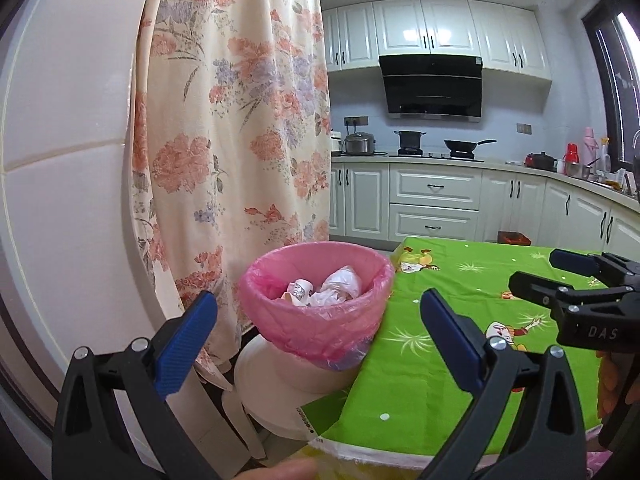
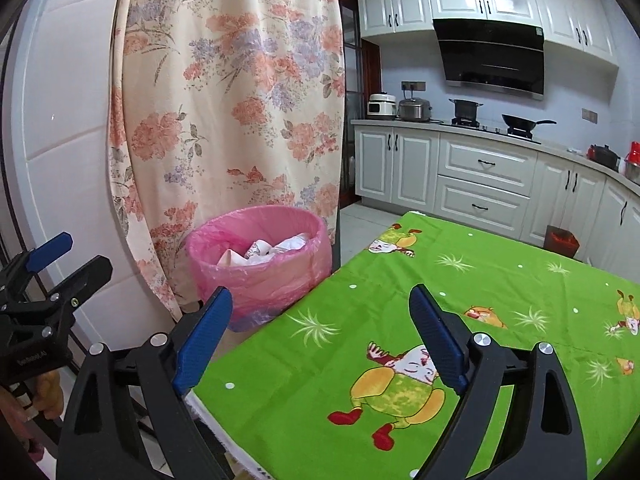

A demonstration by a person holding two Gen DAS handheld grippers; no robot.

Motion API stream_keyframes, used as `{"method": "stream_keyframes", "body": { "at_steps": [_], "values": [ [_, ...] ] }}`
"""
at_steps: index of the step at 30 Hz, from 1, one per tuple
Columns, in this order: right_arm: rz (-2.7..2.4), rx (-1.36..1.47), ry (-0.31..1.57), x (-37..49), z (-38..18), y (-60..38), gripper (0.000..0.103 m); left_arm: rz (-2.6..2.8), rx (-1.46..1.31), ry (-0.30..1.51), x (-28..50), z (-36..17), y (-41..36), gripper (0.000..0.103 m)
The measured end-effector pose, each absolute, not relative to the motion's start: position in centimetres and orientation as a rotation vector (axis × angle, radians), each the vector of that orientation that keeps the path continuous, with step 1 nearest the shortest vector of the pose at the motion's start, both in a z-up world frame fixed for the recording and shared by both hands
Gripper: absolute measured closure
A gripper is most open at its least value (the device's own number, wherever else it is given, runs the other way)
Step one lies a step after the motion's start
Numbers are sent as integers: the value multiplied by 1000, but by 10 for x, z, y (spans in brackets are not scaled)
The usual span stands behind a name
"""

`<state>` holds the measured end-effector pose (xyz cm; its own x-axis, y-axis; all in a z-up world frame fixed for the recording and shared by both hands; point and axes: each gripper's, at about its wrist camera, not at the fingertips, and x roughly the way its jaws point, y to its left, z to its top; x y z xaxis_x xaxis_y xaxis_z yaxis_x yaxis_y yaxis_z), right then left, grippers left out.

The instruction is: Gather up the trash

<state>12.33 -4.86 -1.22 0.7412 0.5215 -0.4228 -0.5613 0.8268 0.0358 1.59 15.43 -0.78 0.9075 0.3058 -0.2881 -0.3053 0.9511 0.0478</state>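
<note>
The desk with the bright green cartoon-printed cloth (image 2: 460,292) fills most of the right wrist view, and no loose trash shows on the part of it that you see. So my judgement is that the collecting is nearly finished, or that the rest lies outside both views.

The long cream curtain with orange and lilac flowers (image 1: 232,120) hangs behind the bin and touches its far side in the right wrist view.

The round bin lined with a pink plastic bag (image 1: 316,312) stands just beside the left edge of the desk, so that you can drop things into it without walking. The bag is folded over the rim, probably to keep it from sliding in. Only the left wrist view shows that the bin rests on a white round plastic stool (image 1: 280,392), which raises its rim to about desk level.

You hold your left gripper (image 1: 320,340) in front of the bin, released, with nothing between its blue pads. Your right gripper (image 2: 320,340) hovers over the desk, also spread wide and empty.

The crumpled white paper and plastic trash (image 1: 328,290) lies inside the bin. The left wrist view looks down on it more steeply; the right wrist view shows it only partly over the rim.
</note>
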Motion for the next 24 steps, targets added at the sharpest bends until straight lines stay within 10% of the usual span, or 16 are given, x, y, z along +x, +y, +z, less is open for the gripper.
{"method": "stream_keyframes", "body": {
  "at_steps": [24],
  "values": [
    [591, -97, 384, 111, -11, -45, 19, 336, -8, 333, 18, -21, 160, 5]
  ]
}}
